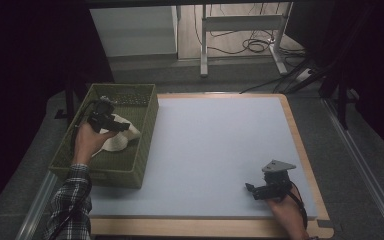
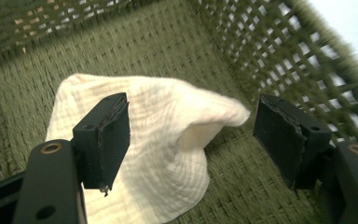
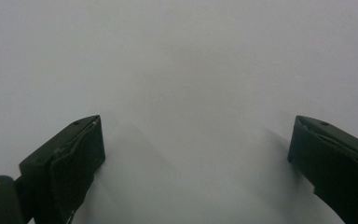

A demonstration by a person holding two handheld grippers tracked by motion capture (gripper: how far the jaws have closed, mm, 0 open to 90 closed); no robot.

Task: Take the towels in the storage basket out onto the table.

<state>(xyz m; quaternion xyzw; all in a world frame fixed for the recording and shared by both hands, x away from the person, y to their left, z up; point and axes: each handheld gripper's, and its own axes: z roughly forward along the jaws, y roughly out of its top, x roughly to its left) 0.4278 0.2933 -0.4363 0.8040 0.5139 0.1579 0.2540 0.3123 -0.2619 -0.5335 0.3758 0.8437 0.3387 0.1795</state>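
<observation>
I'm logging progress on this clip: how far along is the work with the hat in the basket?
Early. Done: the left gripper has got down inside the green woven basket. In hand: its open jaws straddle the raised fold of the cream cloth hat without pressing it. Left: closing on the hat and lifting it out. The right gripper rests open on the pale blue table mat.

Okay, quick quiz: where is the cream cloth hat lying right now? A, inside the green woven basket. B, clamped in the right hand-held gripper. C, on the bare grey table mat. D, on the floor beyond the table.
A: the cream hat lies on the woven bottom of the green basket, in front of the left hand-held gripper, whose open jaws do not touch it.
</observation>
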